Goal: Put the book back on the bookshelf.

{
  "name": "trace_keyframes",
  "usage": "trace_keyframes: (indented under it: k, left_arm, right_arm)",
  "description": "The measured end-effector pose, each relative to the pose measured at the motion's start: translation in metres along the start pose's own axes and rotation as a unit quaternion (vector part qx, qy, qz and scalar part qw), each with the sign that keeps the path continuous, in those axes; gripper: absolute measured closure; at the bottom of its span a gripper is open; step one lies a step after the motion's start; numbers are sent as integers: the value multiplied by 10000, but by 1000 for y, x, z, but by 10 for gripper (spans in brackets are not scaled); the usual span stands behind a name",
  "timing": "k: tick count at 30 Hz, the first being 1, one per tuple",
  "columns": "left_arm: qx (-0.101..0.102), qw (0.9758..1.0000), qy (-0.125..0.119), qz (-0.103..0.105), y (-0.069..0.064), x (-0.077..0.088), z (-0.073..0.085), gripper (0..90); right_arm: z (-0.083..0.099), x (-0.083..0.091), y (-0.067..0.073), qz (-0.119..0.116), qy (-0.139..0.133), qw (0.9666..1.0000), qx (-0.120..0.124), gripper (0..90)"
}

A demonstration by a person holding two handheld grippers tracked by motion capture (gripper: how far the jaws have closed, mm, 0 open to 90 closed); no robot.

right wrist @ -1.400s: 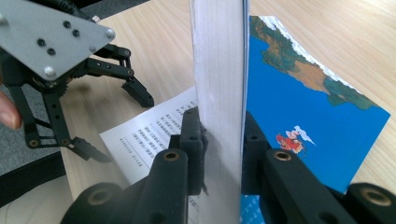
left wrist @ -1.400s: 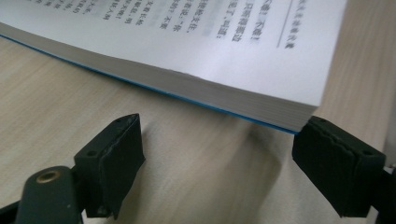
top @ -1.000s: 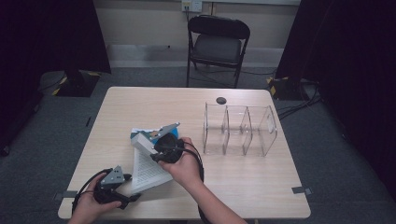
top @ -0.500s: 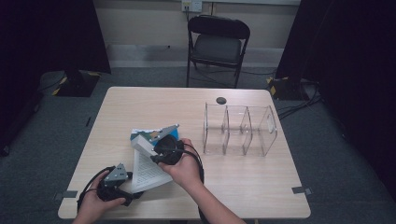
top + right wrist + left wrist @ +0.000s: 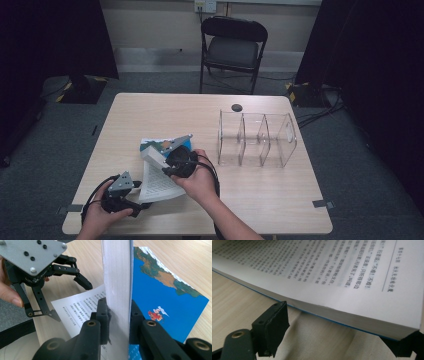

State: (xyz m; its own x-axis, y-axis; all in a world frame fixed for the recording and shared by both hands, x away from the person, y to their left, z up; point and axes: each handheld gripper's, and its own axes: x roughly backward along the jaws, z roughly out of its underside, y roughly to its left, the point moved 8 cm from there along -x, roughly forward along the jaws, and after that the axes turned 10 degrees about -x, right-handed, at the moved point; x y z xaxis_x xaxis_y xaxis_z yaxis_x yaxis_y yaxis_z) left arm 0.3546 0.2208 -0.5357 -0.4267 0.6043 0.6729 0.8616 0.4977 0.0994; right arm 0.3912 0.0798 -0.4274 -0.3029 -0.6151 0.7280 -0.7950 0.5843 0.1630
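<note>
On the light wooden table [image 5: 280,200], near its front left, lay the open paperback book with the blue illustrated cover [image 5: 162,295]; the right gripper [image 5: 117,315] clamped a thick block of its white pages upright, seemingly to keep it open. The left gripper [image 5: 342,340] stood wide at the lower pages' edge without pressing, probably placed to lift or turn them. Those pages bore vertical Chinese print, too blurred to read reliably.

Bare desk [image 5: 150,112] is left open along the far and left edges. The right half is blocked by a clear divided organizer [image 5: 257,139], with a small dark object [image 5: 236,107], perhaps a cap, just behind. The near-left corner is crowded by the open book [image 5: 157,177].
</note>
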Motion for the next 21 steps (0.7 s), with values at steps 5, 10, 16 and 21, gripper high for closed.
trace_keyframes:
  k: [5,10,16,21]
  left_arm:
    - [27,9999,-55,-80,3,3,-2,156]
    - [116,9999,-54,-107,4,4,-3,157]
    - [201,9995,25,-262,13,6,5,195]
    - [145,9997,-2,-207,12,5,1,177]
  right_arm:
    - [0,1,-1,-6,-41,10000,16,768]
    - [0,1,-2,-24,-17,10000,27,768]
    - [-1,4,-4,-47,-42,10000,-56,768]
    - [0,7,-5,-13,23,10000,-38,768]
